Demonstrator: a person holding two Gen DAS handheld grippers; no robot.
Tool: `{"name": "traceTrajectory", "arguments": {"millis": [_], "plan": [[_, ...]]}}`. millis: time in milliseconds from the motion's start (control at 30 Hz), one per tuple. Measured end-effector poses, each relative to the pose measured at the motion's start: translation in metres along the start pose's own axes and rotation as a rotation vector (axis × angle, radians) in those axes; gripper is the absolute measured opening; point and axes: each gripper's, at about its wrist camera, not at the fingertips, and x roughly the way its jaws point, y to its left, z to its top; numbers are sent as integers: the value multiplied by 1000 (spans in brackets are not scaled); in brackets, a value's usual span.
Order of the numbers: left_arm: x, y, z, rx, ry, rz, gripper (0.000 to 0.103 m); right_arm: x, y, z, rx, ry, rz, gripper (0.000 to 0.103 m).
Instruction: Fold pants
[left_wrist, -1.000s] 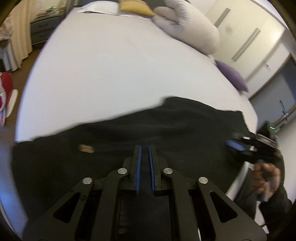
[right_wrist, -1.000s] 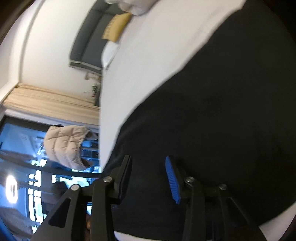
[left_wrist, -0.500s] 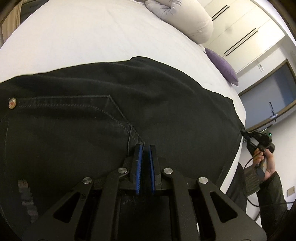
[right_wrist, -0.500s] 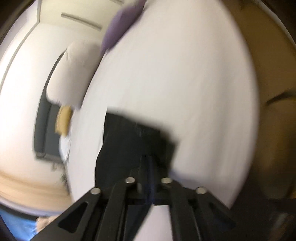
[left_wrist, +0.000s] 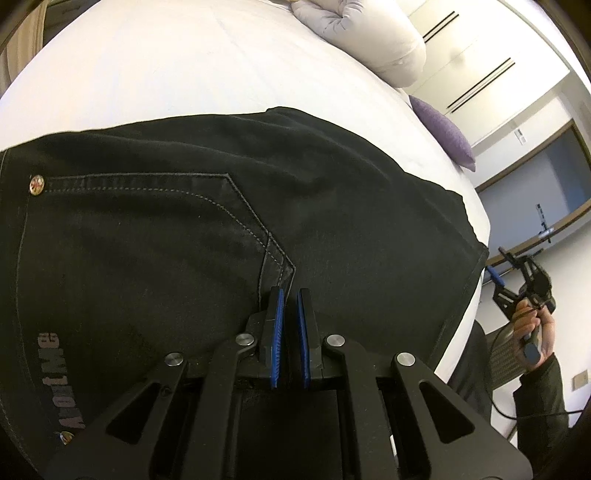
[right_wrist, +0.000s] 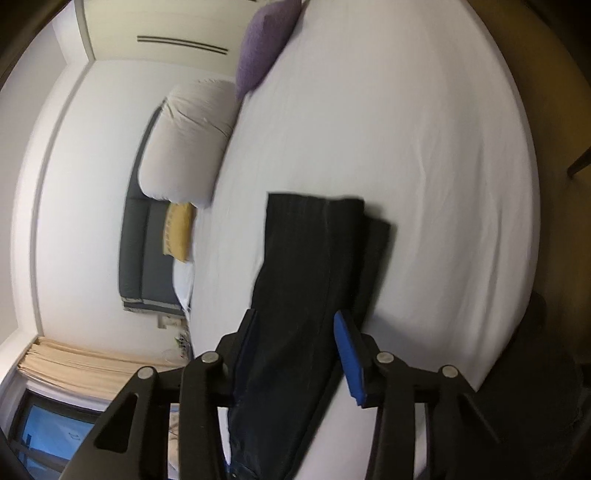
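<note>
Black jeans (left_wrist: 221, 229) lie spread on the white bed (left_wrist: 184, 66), back pocket and rivet up. My left gripper (left_wrist: 290, 295) is shut, its blue pads nearly together on a pinch of the denim just below the pocket's corner. In the right wrist view the pant legs (right_wrist: 306, 266) stretch away across the bed, one leg on the other. My right gripper (right_wrist: 295, 321) is open, its jaws wide on either side of the legs and above them. It also shows at the far right of the left wrist view (left_wrist: 524, 280), off the bed's edge.
A white rolled duvet (left_wrist: 373, 33) and a purple cushion (left_wrist: 447, 133) lie at the bed's far end. A grey sofa with a yellow cushion (right_wrist: 177, 232) stands beyond the bed. Curtains and a window are at lower left in the right wrist view.
My left gripper came down close onto the jeans by the pocket. My right gripper swung around, shut on the leg ends half a second ago, and now stands open.
</note>
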Motion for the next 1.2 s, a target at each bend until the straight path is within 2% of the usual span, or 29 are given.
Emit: {"name": "traceTrajectory", "arguments": {"millis": [167,400,533,933,1200], "plan": [[0,-3,-1,10,5,7,7,8,-7,-13,25,33,-30,45],[0,-2,1,5,5,4,7,21,-8,-17,42,59,-9,45],[0,-1,1,4,7,4,7,21,-8,-21,64,70,15,36],[0,-1,1,1,5,3,7,8,-1,-14,47,28,-45,35],[-1,-1,0,5,4,5,7,20,1,-16,51,83,-47,35]]}}
